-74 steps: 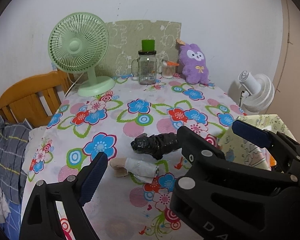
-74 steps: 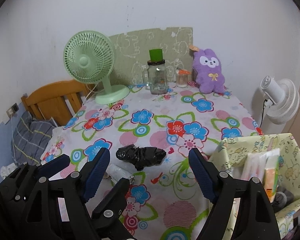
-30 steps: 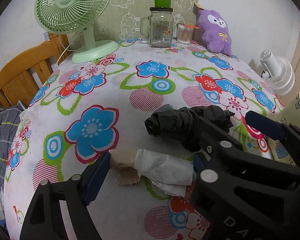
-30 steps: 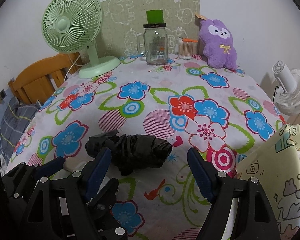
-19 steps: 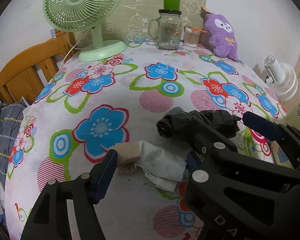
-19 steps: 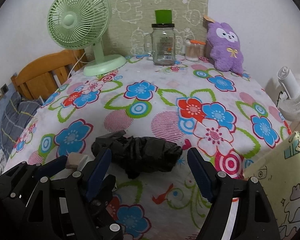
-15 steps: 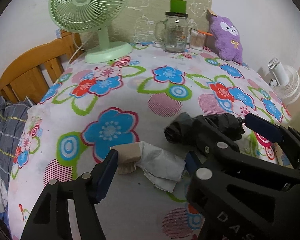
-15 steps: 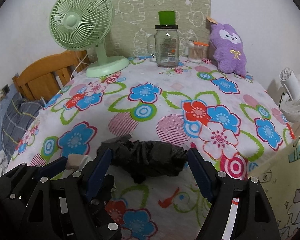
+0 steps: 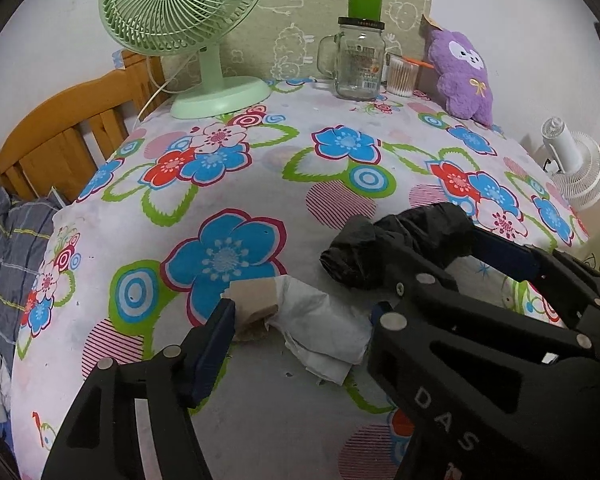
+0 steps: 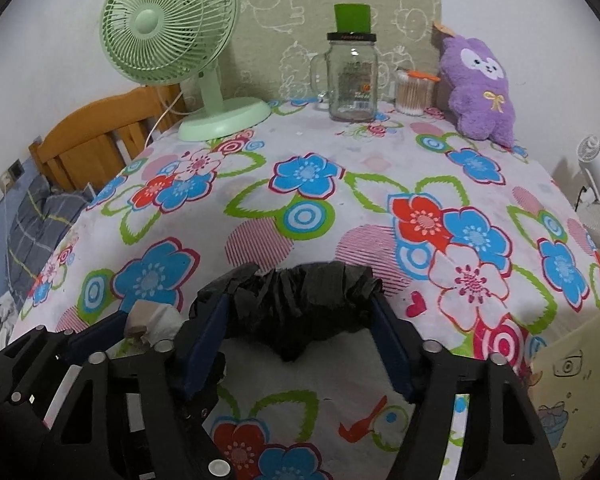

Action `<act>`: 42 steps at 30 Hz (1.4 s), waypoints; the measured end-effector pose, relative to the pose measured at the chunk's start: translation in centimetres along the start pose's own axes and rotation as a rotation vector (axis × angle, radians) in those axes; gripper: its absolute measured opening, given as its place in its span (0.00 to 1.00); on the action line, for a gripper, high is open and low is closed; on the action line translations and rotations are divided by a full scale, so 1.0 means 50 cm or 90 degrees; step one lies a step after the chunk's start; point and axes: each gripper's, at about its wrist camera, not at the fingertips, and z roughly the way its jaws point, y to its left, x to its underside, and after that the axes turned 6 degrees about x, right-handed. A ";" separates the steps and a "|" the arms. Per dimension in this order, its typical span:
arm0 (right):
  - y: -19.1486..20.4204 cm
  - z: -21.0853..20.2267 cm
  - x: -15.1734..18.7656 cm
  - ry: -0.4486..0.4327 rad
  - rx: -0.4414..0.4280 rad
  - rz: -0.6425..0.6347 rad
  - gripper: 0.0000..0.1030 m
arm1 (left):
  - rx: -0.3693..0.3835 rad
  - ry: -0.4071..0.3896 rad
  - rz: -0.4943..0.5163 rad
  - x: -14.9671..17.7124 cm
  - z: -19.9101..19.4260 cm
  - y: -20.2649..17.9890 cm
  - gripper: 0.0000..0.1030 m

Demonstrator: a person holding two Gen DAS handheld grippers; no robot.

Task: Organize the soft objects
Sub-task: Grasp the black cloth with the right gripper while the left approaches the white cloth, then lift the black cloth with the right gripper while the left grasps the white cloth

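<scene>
A crumpled black plastic bag roll (image 10: 296,304) lies on the flowered tablecloth (image 10: 300,184). My right gripper (image 10: 300,320) stands with its jaws at both ends of the roll, touching it. A white tissue roll with a tan cardboard end (image 9: 300,312) lies left of the black roll (image 9: 400,248). My left gripper (image 9: 300,320) has its jaws at both ends of the tissue roll, touching it. The tissue roll also shows in the right wrist view (image 10: 152,318). A purple plush toy (image 10: 480,88) sits at the far right of the table.
A green fan (image 10: 180,40), a glass jar with a green lid (image 10: 352,76) and a cotton swab cup (image 10: 414,96) stand along the far edge. A wooden chair (image 9: 60,140) is at left. A white fan (image 9: 572,168) and a yellow bag (image 10: 572,392) are at right.
Both grippers have come down and forward. Their jaws have narrowed onto the two rolls: the left around the tissue roll, the right around the black bag roll.
</scene>
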 end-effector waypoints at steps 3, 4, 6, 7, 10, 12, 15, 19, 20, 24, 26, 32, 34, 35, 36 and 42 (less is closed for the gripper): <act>0.005 0.002 -0.001 -0.001 -0.008 -0.009 0.50 | -0.003 -0.001 0.003 0.000 -0.001 -0.002 0.70; 0.007 0.000 0.000 -0.002 -0.011 -0.012 0.47 | -0.003 -0.003 0.004 0.000 -0.002 -0.002 0.70; 0.008 -0.003 0.000 -0.004 -0.015 -0.012 0.41 | -0.003 -0.003 0.004 0.001 -0.002 -0.003 0.70; 0.008 -0.004 0.001 -0.004 -0.018 -0.012 0.40 | -0.005 -0.004 0.005 0.001 -0.002 -0.003 0.69; 0.006 -0.008 0.002 -0.004 -0.023 -0.008 0.35 | -0.004 -0.006 0.007 0.002 -0.007 -0.004 0.69; 0.004 -0.013 0.004 -0.005 -0.027 -0.003 0.34 | -0.004 -0.009 0.010 0.004 -0.012 -0.009 0.69; 0.000 -0.021 0.007 -0.001 -0.031 0.004 0.33 | -0.003 -0.012 0.013 0.006 -0.022 -0.013 0.69; -0.004 -0.032 0.014 0.006 -0.038 0.010 0.33 | -0.005 -0.016 0.015 0.010 -0.034 -0.020 0.69; -0.005 -0.037 0.016 0.006 -0.038 0.013 0.33 | -0.005 -0.017 0.016 0.012 -0.037 -0.022 0.69; -0.011 -0.055 0.023 0.003 -0.040 0.018 0.33 | -0.004 -0.022 0.018 0.016 -0.050 -0.030 0.69; -0.015 -0.065 0.026 -0.001 -0.038 0.019 0.33 | -0.003 -0.025 0.020 0.019 -0.057 -0.035 0.69; -0.024 -0.097 0.036 -0.008 -0.038 0.026 0.32 | -0.003 -0.036 0.024 0.028 -0.083 -0.050 0.69; -0.028 -0.109 0.039 -0.013 -0.037 0.027 0.32 | -0.003 -0.041 0.023 0.031 -0.092 -0.056 0.69; -0.030 -0.115 0.041 -0.015 -0.036 0.028 0.32 | -0.003 -0.043 0.024 0.032 -0.096 -0.059 0.69; -0.030 -0.121 0.042 -0.017 -0.035 0.028 0.31 | -0.004 -0.045 0.024 0.032 -0.099 -0.060 0.69; -0.039 -0.156 0.048 -0.030 -0.033 0.029 0.31 | -0.003 -0.062 0.031 0.040 -0.129 -0.075 0.69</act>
